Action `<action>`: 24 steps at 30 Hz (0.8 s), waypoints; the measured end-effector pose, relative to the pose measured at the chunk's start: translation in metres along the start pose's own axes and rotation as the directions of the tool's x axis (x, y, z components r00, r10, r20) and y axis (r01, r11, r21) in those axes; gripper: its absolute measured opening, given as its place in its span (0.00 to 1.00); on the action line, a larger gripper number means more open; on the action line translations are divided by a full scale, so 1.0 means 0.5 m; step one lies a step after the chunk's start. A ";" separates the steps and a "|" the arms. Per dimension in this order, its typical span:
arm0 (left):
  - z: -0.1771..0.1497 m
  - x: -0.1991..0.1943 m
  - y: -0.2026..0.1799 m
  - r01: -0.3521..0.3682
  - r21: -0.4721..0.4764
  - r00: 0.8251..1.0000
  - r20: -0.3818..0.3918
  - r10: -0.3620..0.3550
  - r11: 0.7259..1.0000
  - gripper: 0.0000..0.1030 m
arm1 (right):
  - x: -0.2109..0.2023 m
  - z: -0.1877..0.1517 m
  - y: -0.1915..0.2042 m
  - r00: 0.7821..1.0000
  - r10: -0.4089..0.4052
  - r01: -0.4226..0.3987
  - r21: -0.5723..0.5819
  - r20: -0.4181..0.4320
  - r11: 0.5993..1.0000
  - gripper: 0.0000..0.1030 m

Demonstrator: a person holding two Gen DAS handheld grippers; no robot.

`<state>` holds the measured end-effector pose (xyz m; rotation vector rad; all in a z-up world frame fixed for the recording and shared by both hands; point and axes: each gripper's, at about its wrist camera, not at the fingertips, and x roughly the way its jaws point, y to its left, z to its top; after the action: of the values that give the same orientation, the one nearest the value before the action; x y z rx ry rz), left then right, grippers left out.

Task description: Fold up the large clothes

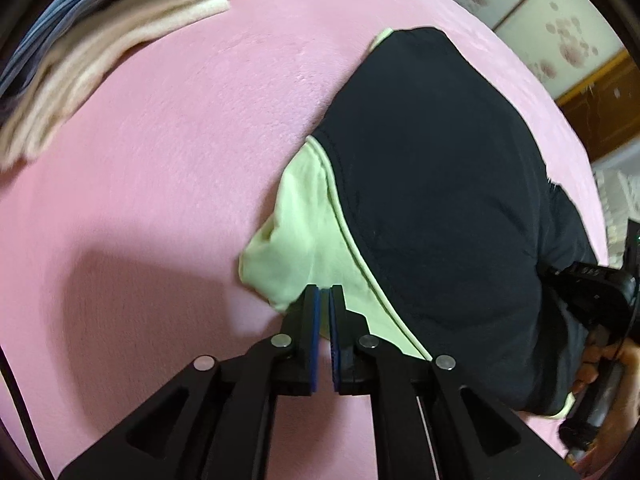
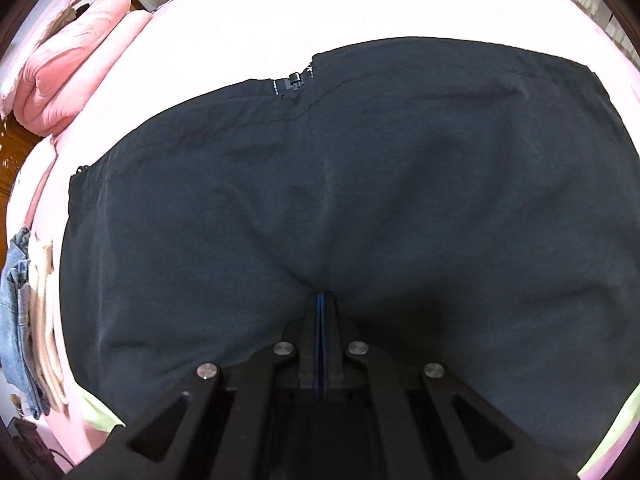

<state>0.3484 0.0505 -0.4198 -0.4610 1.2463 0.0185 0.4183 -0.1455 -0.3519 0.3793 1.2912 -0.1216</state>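
A black jacket (image 1: 440,200) with light green sleeve panels (image 1: 296,240) lies flat on the pink bed cover (image 1: 160,168). My left gripper (image 1: 324,293) hovers over the green sleeve near its edge. Only a thin slit shows between its blue pads, with no cloth in it. In the right wrist view the black cloth (image 2: 360,180) fills most of the picture, its zipper pull (image 2: 294,79) at the far edge. My right gripper (image 2: 323,295) is shut with its tips down on the black cloth. Creases run toward the tips, and no cloth shows between the pads.
A stack of folded cream and blue clothes (image 1: 92,52) lies at the far left of the bed, also seen in the right wrist view as the stack (image 2: 32,320). A folded pink quilt (image 2: 76,60) sits at the bed's corner. A person's hand (image 1: 612,360) holds the right tool.
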 end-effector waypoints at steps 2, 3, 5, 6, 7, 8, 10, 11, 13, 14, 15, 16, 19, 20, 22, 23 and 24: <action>-0.008 -0.007 0.013 0.028 -0.035 1.000 0.003 -0.028 0.999 0.10 | 0.001 -0.002 0.014 1.000 -0.020 0.020 -0.026 0.004 0.999 0.00; -0.010 -0.009 0.017 0.036 -0.044 0.999 0.003 -0.036 0.998 0.13 | 0.001 -0.004 0.018 1.000 -0.027 0.027 -0.036 0.007 0.999 0.00; -0.017 -0.017 0.026 0.064 -0.067 0.998 -0.003 -0.064 0.996 0.36 | 0.004 -0.008 0.026 0.999 -0.032 0.032 -0.043 0.012 0.999 0.00; -0.021 -0.021 0.031 0.085 -0.082 0.996 -0.005 -0.086 0.993 0.46 | 0.005 -0.009 0.028 0.999 -0.032 0.032 -0.045 0.013 0.998 0.00; -0.028 -0.026 0.036 0.123 -0.103 0.992 -0.002 -0.124 0.987 0.60 | 0.003 -0.011 0.027 0.999 -0.030 0.031 -0.049 0.014 0.998 0.00; -0.030 -0.031 0.039 0.139 -0.111 0.990 0.003 -0.140 0.984 0.66 | 0.001 -0.014 0.027 1.000 -0.028 0.029 -0.053 0.013 0.998 0.00; -0.038 -0.035 0.042 0.155 -0.122 0.988 0.007 -0.156 0.980 0.67 | -0.007 -0.021 0.016 1.000 -0.023 0.023 -0.052 0.010 0.998 0.00; -0.040 -0.039 0.041 0.162 -0.128 0.987 0.003 -0.163 0.979 0.67 | -0.007 -0.021 0.016 1.000 -0.020 0.021 -0.053 0.008 0.998 0.00; -0.046 -0.045 0.042 0.184 -0.159 0.982 -0.010 -0.187 0.970 0.67 | -0.008 -0.020 0.016 1.000 -0.016 0.016 -0.055 0.006 0.998 0.00; -0.051 -0.044 0.049 0.213 -0.193 0.975 -0.014 -0.220 0.958 0.68 | -0.007 -0.017 0.014 1.000 -0.011 0.011 -0.052 0.007 0.999 0.00; -0.055 -0.043 0.055 0.238 -0.220 0.969 -0.015 -0.247 0.946 0.68 | -0.004 -0.007 0.010 1.000 -0.004 0.005 -0.049 0.008 0.999 0.00; -0.061 -0.042 0.059 0.259 -0.239 0.963 -0.015 -0.271 0.936 0.68 | -0.009 -0.005 0.004 1.000 0.003 -0.003 -0.045 0.009 0.999 0.00; -0.065 -0.032 0.067 0.273 -0.258 0.958 -0.013 -0.286 0.927 0.68 | -0.004 0.000 -0.011 1.000 0.024 -0.024 -0.028 0.007 0.999 0.00; -0.061 -0.029 0.065 0.272 -0.248 0.959 -0.011 -0.283 0.930 0.68 | 0.004 0.002 -0.017 1.000 0.029 -0.029 -0.025 0.007 0.999 0.00; -0.048 -0.021 0.055 0.267 -0.229 0.961 -0.003 -0.275 0.936 0.68 | 0.006 0.003 -0.022 0.999 0.037 -0.037 -0.023 0.007 0.999 0.00; -0.041 -0.019 0.050 0.265 -0.222 0.963 0.007 -0.271 0.938 0.68 | 0.006 0.003 -0.024 0.999 0.041 -0.041 -0.021 0.008 0.999 0.00; -0.034 -0.016 0.046 0.265 -0.220 0.963 0.016 -0.268 0.939 0.68 | 0.006 0.003 -0.026 0.999 0.045 -0.045 -0.017 0.007 0.999 0.00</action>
<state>0.3242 0.0673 -0.4241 -0.8221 1.1916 -0.0780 0.4166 -0.1579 -0.3574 0.3934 1.2746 -0.0739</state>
